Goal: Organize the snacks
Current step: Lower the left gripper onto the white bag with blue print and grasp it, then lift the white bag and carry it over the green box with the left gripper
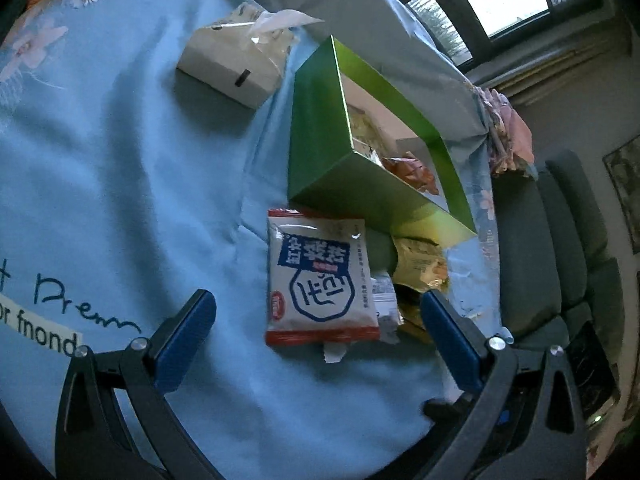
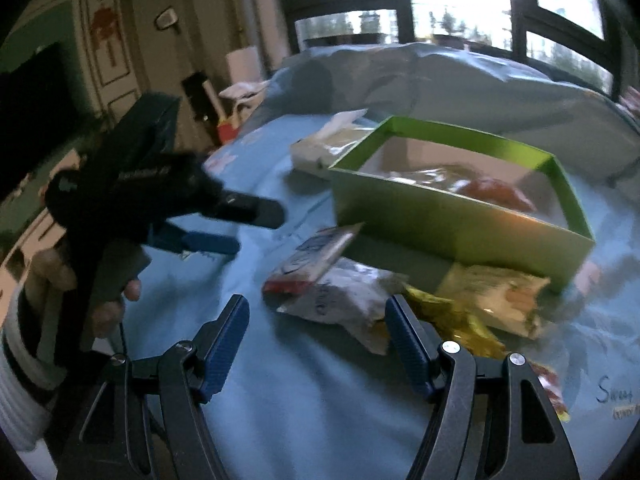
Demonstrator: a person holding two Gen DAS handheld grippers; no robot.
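Both grippers hang spread and empty, the left gripper (image 1: 318, 316) low in its frame over the white-and-red snack packet (image 1: 320, 276), the right gripper (image 2: 316, 332) just short of the same loose pile. Some snacks (an orange packet among them) already lie in the green box (image 1: 320, 160) at centre frame. The white-and-red packet, a yellow packet (image 2: 496, 296) and a gold wrapper (image 2: 452, 316) are left on the blue cloth (image 1: 120, 160) beside it, so the sorting looks partly done.

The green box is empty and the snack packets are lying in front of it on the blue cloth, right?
Not quite. The green box already holds some snacks; an orange packet shows inside it in the left wrist view. The white and red packet and others do lie in front of it on the blue cloth.
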